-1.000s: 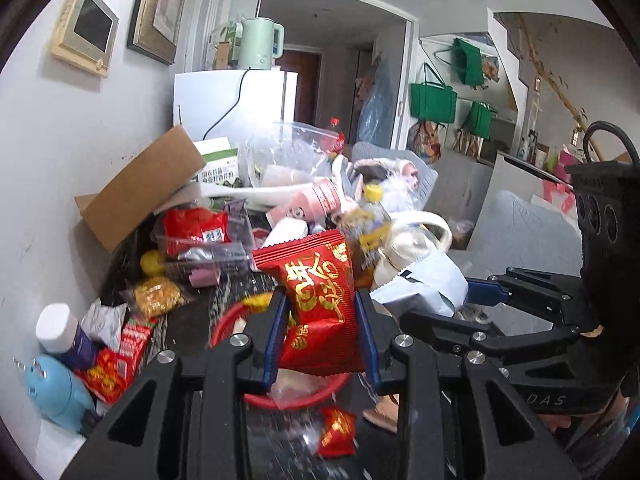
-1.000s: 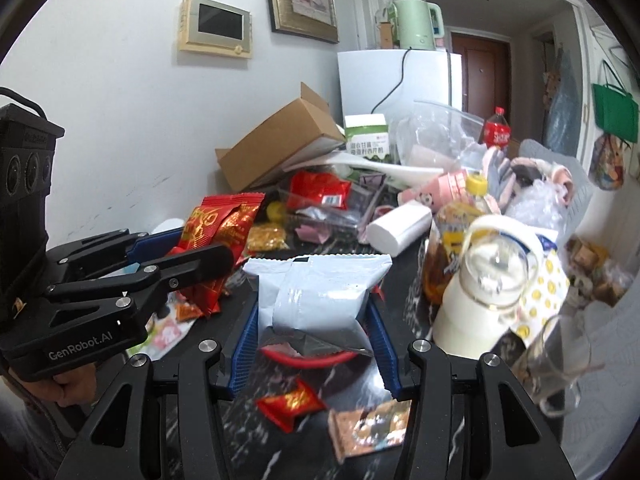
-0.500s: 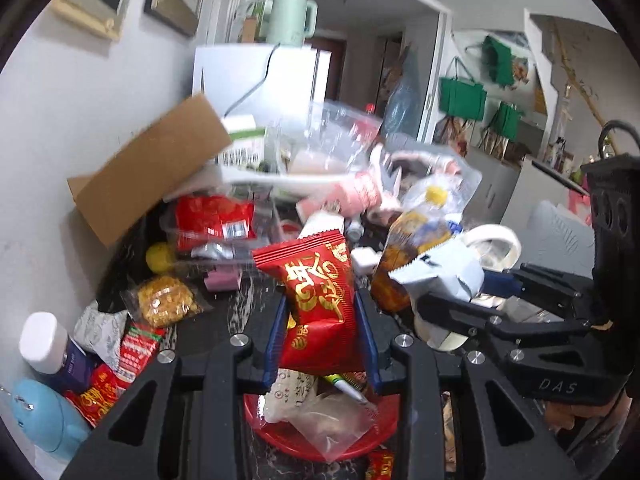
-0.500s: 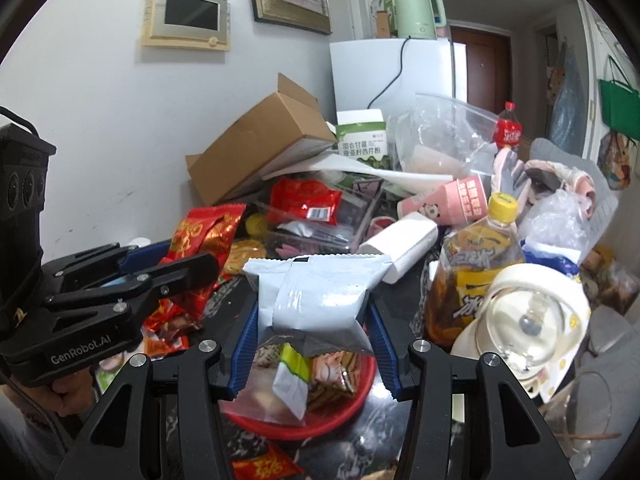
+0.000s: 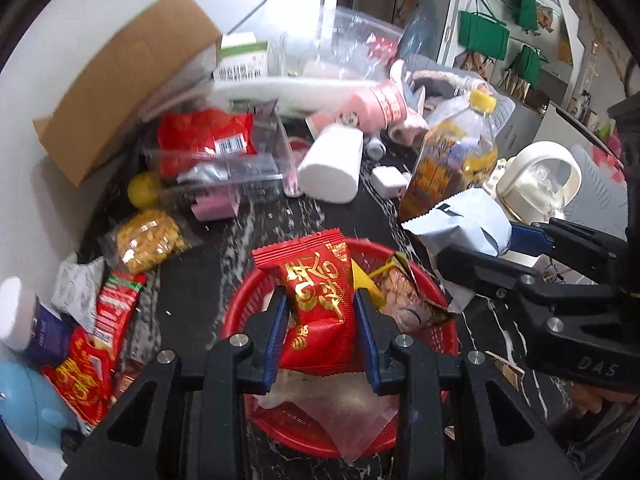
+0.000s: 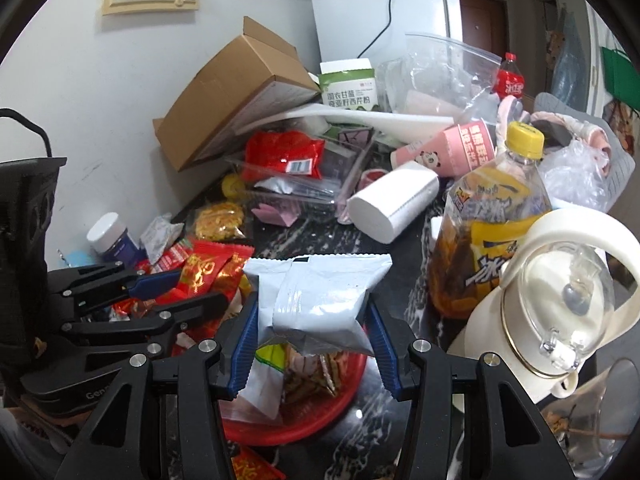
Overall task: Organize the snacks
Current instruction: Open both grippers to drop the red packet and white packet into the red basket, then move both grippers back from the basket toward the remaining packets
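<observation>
Basket (image 5: pixel 448 344) nearer now (seemingly ribbed plastic)

Both handheld devices were matte black plastic, built from angular, open-framed struts studded with round silver screws. The left gripper (image 5: pixel 320 320) carried blue pads (image 5: pixel 277 330) along the inner faces of its fingers, as did the right gripper (image 6: pixel 312 330). Seen from across, the right unit bore pale "DAS" lettering on its side, while the left showed a partial "Gen" mark. A boxy black housing with round openings rose behind each, a thin black cable looping from the top. A sliver of the person's skin showed beneath the right unit.
</observation>
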The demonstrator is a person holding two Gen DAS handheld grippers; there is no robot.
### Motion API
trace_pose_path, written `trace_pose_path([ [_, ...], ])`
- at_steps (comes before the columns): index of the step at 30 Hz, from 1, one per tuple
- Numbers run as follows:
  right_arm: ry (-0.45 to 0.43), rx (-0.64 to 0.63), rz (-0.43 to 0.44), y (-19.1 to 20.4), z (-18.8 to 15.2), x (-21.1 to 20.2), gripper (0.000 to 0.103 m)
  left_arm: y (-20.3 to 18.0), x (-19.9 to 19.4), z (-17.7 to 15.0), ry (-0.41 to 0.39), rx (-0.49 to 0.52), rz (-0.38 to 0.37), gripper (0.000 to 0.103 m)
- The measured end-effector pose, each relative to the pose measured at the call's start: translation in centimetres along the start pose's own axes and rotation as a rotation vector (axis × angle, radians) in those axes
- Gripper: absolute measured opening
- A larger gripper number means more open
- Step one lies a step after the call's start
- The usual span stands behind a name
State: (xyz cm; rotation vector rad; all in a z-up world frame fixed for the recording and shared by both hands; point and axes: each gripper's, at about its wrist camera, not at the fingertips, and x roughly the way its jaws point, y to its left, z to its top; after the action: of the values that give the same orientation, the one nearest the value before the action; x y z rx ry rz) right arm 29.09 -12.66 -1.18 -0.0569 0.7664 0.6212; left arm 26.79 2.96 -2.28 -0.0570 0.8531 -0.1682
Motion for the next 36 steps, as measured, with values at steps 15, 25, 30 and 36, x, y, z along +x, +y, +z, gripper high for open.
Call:
trace_pose_path([
  [15, 0.044, -0.016, 0.016, 0.7, -0.3, 1.5, 0.052, 1.9, -1.6, 0.7, 0.005, -0.082, 0.052, 0.058],
  [25, 0.091, -0.056, 0.042, 2.0, -0.7, 2.9, 0.056, 2.9, -3.1, 1.0, -0.032, -0.091, 0.09, 0.058],
  [30, 0.091, -0.053, 0.033, 1.9, -0.6, 2.8, 0.064, 2.6, -3.6, 0.9, -0.046, -0.082, 0.088, 0.058],
  [36, 0.074, -0.045, 0.024, 1.7, -0.5, 1.8, 0.064, 2.1, -4.2, 0.9, -0.06, -0.071, 0.091, 0.058],
])
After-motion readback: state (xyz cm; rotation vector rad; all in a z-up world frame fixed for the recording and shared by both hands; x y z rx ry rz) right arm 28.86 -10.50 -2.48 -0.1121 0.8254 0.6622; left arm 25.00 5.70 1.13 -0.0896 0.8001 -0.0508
